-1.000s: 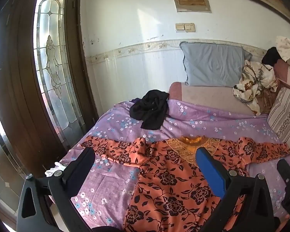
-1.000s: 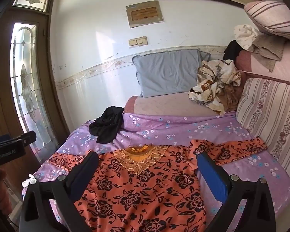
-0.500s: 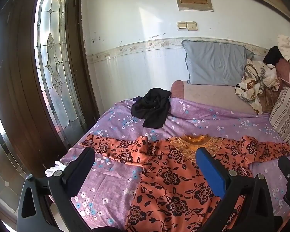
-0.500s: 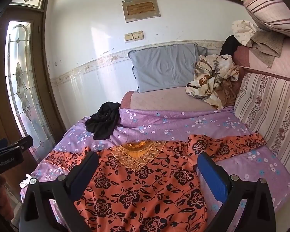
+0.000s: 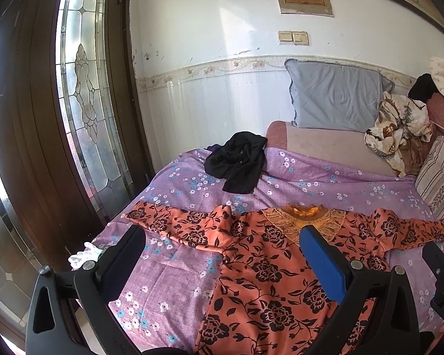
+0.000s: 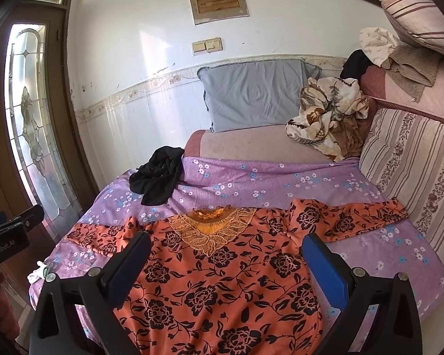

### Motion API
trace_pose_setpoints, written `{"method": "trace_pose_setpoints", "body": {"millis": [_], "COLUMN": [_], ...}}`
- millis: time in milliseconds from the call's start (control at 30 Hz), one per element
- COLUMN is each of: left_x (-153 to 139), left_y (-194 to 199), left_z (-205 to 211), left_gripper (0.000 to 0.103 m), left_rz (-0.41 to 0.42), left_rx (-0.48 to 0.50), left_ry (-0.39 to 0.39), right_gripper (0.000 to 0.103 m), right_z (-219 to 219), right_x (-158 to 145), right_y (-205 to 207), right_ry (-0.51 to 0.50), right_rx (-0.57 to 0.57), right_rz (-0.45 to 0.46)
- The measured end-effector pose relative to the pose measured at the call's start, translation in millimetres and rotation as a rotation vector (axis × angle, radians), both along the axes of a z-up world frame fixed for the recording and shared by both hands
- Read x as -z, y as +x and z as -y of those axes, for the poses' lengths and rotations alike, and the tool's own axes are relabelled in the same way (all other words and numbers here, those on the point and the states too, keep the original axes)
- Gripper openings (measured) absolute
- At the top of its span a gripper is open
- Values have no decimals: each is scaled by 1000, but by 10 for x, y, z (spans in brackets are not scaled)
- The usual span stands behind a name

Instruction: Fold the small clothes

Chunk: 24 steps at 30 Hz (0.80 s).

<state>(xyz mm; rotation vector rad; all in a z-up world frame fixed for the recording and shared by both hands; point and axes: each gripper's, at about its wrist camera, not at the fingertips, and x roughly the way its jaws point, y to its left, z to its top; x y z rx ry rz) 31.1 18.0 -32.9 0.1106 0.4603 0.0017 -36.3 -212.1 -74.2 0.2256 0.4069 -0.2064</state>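
Running off the bottom edge of both views, the orange floral garment (image 6: 222, 278) hides its hem, so its full length cannot be told. It lies face-up on the bed (image 6: 370, 254), spread over the purple flowered sheet (image 5: 168, 281), gold embroidered neckline (image 6: 213, 230) toward the wall. One sleeve (image 5: 174, 224) stretches toward the door side with a ruck where it joins the body; the other sleeve (image 6: 358, 216) reaches the striped cushion (image 6: 405, 165) and ends just beside it.

The left hand-held gripper (image 5: 222, 254) hangs above the door-side half of the garment, released, its jaws wide apart and nothing between them. The right hand-held gripper (image 6: 226, 257) hangs over the chest area, likewise released and empty. Each tool's body is cut off by the frame, and neither visibly touches the cloth.

Beyond the garment, a crumpled black cloth (image 5: 236, 162) sits on the sheet's far edge, well apart from the orange piece. A grey pillow (image 6: 254, 97) leans upright against the wall on bare mattress (image 6: 251, 142). Beside it lies a bunched cream-and-brown patterned cloth (image 6: 328, 121), with more heaped fabrics (image 6: 399, 56) above, too tangled to separate. A small white object (image 5: 84, 256) at the bed's door-side edge is too small to identify. A wooden door with leaded glass (image 5: 83, 88) stands alongside the bed.
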Motion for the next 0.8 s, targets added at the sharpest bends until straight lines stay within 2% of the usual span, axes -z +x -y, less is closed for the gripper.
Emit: {"method": "trace_pose_setpoints", "body": {"millis": [800], "left_x": [131], "left_y": [134], "left_z": [-11], "left_gripper": [103], "left_rz": [-26], "left_rx": [4], "left_ry": [0], "right_gripper": [103], "right_z": [-42], "right_x": [100], "right_y": [173], "right_ry": [14], "right_rx": [-14], "right_rz": [-39]}}
